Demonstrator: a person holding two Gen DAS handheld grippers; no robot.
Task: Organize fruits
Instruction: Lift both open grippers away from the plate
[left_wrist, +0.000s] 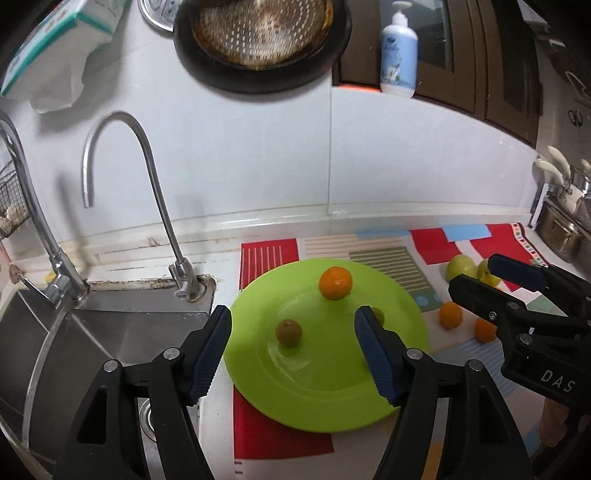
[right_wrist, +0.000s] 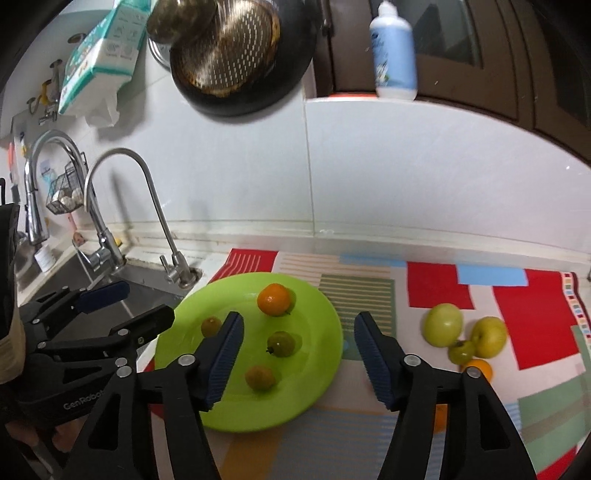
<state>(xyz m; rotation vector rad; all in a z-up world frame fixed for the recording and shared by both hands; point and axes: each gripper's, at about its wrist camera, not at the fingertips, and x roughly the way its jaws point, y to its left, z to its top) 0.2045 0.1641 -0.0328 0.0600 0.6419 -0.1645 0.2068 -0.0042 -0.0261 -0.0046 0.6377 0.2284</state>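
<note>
Both grippers hang above the green plate (right_wrist: 317, 354) with jaws parted and nothing between them: the left gripper (left_wrist: 293, 347) over its sink-side half, the right gripper (right_wrist: 297, 356) over its other edge. On the plate sit an orange (right_wrist: 273, 299) and three small greenish fruits (right_wrist: 281, 343). Beyond the plate, on the patterned mat (right_wrist: 517, 295), lie two green apples (right_wrist: 442, 325) and more oranges (right_wrist: 479, 369).

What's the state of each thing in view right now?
left tongs: open, empty
right tongs: open, empty
green plate: holds four fruits
bright orange: on plate
two apples: on mat, off plate
faucet: no water running
</note>
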